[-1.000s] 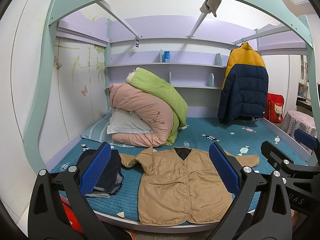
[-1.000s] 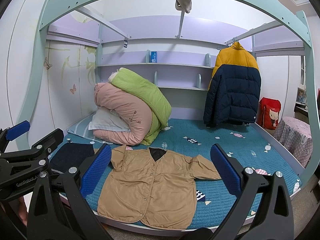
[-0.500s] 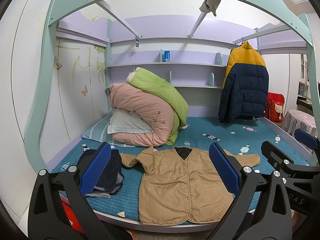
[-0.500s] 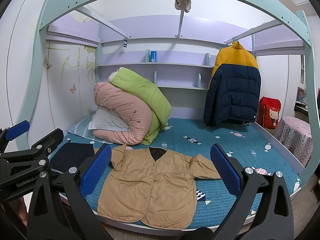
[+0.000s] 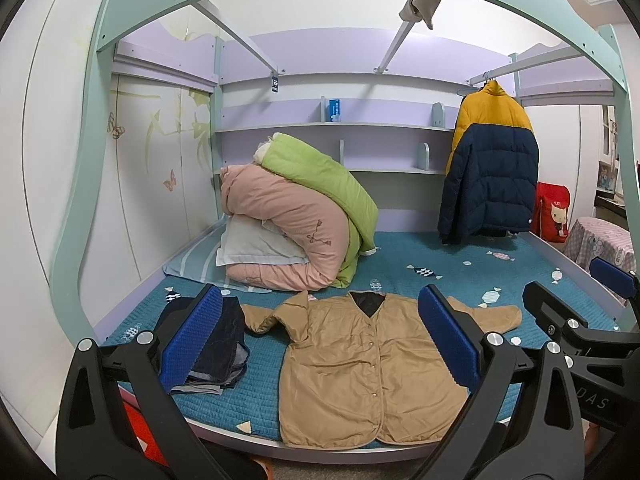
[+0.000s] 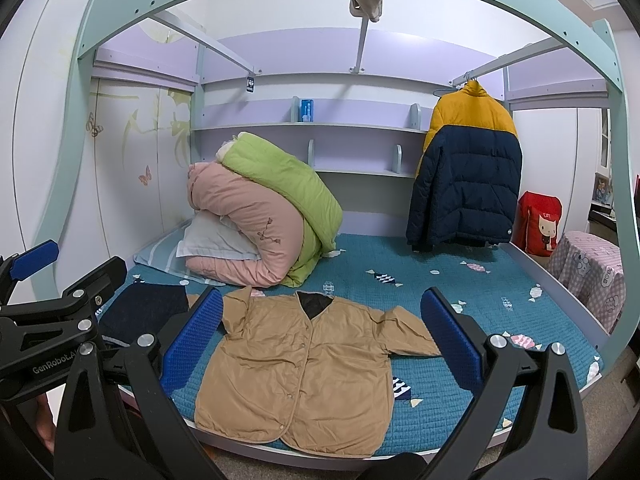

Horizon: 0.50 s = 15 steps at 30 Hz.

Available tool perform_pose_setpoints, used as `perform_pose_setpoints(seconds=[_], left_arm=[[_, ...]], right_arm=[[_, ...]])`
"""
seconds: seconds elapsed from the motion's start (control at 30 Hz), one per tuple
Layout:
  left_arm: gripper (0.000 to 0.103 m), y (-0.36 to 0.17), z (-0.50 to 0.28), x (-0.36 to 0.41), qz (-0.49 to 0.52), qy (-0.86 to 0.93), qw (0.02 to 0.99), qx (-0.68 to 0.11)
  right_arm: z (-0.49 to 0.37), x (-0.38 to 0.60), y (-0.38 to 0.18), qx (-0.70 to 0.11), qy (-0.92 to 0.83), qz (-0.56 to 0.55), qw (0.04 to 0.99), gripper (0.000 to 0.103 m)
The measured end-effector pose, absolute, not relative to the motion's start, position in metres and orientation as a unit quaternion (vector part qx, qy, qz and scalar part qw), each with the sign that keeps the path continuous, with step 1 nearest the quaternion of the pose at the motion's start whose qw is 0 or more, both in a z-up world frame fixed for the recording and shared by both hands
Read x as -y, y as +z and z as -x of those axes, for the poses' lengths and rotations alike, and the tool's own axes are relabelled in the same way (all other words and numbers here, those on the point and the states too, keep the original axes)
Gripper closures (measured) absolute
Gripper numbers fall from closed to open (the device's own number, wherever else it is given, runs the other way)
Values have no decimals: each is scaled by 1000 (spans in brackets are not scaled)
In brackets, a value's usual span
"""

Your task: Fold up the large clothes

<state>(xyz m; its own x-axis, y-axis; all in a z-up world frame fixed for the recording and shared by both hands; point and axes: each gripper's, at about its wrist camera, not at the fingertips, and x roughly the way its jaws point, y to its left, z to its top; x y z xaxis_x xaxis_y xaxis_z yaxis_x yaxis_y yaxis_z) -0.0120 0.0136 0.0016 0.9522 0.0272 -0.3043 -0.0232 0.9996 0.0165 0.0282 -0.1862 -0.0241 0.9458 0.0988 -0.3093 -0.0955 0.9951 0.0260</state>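
The tan quilted jacket (image 5: 360,364) lies flat, buttoned, front up on the teal bed cover (image 5: 440,264), its hem at the near edge. In the left view the blue pad hides part of one sleeve. The left gripper (image 5: 320,340) and right gripper (image 6: 320,336) hover in front of it, jaws spread wide, touching nothing. A folded dark garment (image 5: 216,344) sits just beside the jacket; rolled pink and green quilts (image 5: 296,224) lie beyond.
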Motion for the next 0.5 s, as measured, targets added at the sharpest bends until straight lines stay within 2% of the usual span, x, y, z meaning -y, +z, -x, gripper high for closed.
perform_pose_setpoints(seconds=[0.5], left_arm=[[5, -5, 13, -17, -8, 14, 987, -158]], right_arm=[[-34, 190, -38, -163, 48, -5, 986, 7]])
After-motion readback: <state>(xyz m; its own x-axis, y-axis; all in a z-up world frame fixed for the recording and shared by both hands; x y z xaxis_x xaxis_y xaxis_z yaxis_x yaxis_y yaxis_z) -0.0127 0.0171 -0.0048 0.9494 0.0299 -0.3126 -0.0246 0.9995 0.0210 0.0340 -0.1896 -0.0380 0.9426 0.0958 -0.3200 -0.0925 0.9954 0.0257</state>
